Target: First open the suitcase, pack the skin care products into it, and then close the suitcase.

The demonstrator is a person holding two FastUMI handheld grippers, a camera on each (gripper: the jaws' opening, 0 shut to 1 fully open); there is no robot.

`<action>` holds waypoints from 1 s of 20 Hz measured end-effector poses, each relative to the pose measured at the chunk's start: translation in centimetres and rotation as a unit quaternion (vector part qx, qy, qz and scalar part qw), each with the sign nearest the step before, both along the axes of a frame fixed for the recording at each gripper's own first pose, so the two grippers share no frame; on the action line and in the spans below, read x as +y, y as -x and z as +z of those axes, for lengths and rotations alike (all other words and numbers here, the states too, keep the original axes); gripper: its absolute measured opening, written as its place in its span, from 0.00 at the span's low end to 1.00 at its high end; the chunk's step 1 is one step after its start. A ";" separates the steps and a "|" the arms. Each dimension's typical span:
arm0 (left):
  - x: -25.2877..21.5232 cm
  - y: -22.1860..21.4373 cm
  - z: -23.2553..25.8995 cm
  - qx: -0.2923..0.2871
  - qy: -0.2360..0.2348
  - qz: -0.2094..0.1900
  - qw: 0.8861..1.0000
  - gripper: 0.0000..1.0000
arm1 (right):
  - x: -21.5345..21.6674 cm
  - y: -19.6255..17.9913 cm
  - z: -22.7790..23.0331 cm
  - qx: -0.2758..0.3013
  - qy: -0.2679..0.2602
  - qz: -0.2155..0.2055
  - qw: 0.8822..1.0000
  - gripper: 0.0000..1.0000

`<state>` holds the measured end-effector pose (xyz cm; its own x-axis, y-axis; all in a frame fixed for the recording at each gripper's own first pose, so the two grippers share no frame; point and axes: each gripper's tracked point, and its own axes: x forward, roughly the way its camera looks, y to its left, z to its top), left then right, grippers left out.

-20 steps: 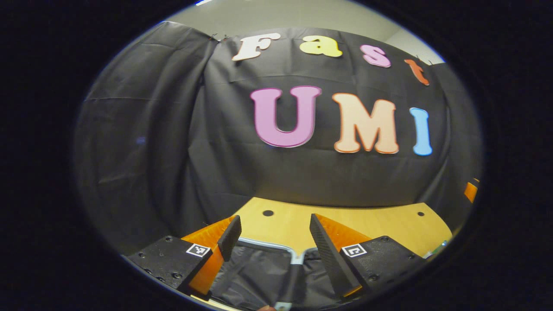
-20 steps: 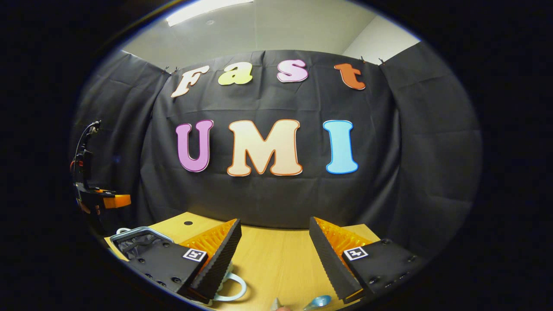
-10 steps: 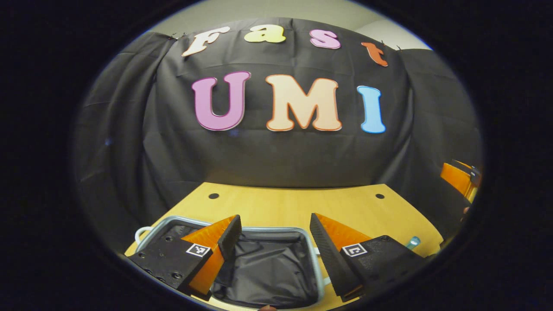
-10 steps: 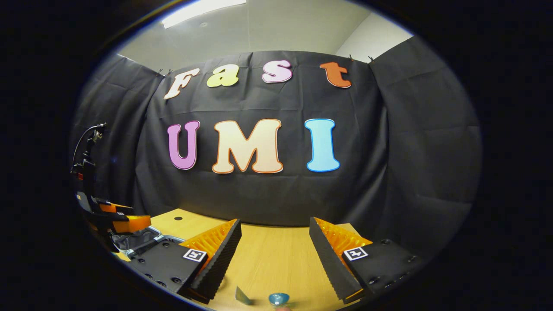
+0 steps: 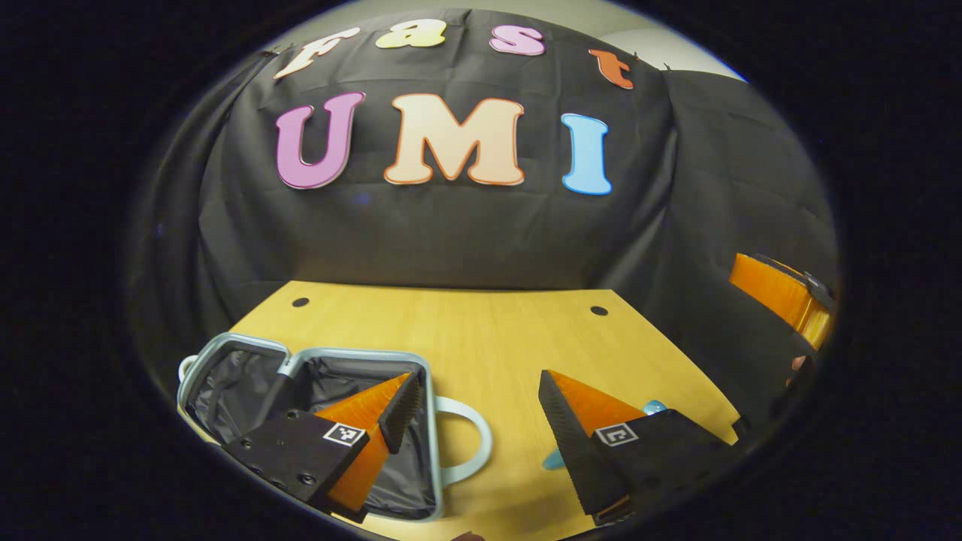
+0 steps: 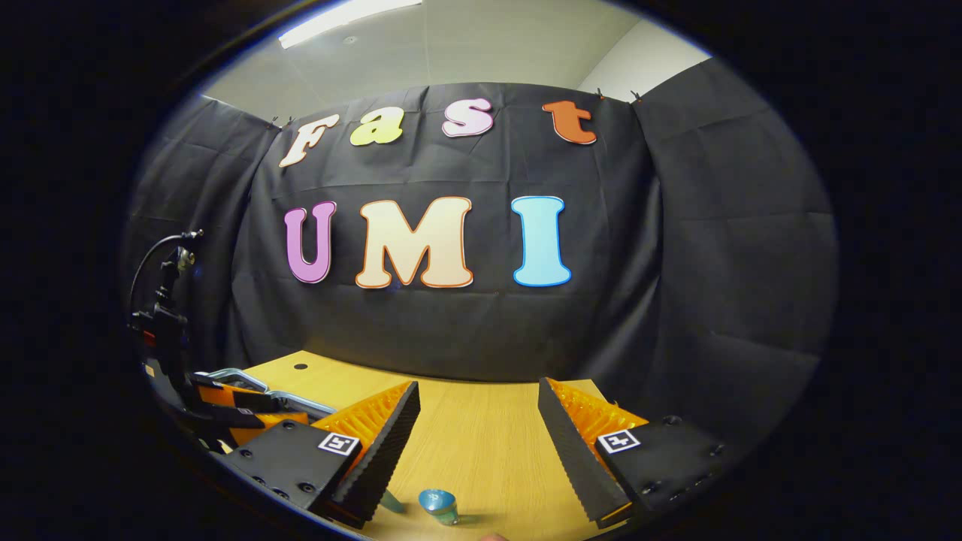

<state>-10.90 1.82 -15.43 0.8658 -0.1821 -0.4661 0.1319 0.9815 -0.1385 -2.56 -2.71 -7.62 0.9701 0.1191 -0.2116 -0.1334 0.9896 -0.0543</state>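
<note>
The suitcase [image 5: 225, 349] lies open on the table at the lower left of the left gripper view, with a silver rim, black lining and a pale handle [image 5: 470, 443]. My left gripper [image 5: 477, 409] hangs open over its right edge, holding nothing. A teal skin care item [image 5: 652, 407] peeks out behind one of its fingers. In the right gripper view a small blue-capped bottle [image 6: 438, 505] stands on the table just ahead of my open, empty right gripper [image 6: 477, 424]. A second teal piece [image 6: 391, 501] lies beside the bottle. The left gripper [image 6: 225, 406] shows at far left over the suitcase rim [image 6: 233, 373].
The wooden table [image 5: 466, 330] has two small round holes [image 5: 301, 302] near its back edge and ends at the black cloth wall. The right gripper's orange body [image 5: 782, 297] shows at the far right. A cable [image 6: 161, 255] rises above the left gripper.
The left gripper view has swung right and tilted down, so the open suitcase now sits at lower left and more table shows. In the right gripper view the blue-capped bottle has come further into sight.
</note>
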 end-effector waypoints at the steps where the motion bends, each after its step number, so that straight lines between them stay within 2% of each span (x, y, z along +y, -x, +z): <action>1: -1.1 0.1 -0.8 0.006 0.000 -0.009 1.000 0.95 | -0.4 0.1 -0.1 0.002 0.002 0.001 1.000 0.99; 8: -7.0 1.4 -5.0 0.055 0.008 -0.050 0.997 0.95 | -2.8 0.6 -1.6 0.017 0.015 0.002 1.000 0.99; 16: -9.6 3.9 -11.7 0.128 0.014 -0.060 0.990 0.94 | -3.9 1.4 -3.5 0.037 0.030 0.010 0.999 0.99; 19: -9.9 3.7 -14.2 0.147 0.019 -0.051 0.988 0.82 | -3.4 1.9 -5.2 0.053 0.035 0.022 0.998 0.99; 20: -10.0 3.3 -14.7 0.151 0.016 -0.050 0.987 0.67 | -3.0 2.2 -5.8 0.059 0.036 0.028 0.997 0.99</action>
<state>-14.16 -8.15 -30.15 0.6658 -0.2776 -0.6926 0.1755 0.9604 -0.2163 -4.72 -5.71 -13.41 0.9301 0.1531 -0.3338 -0.1981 0.9746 -0.1049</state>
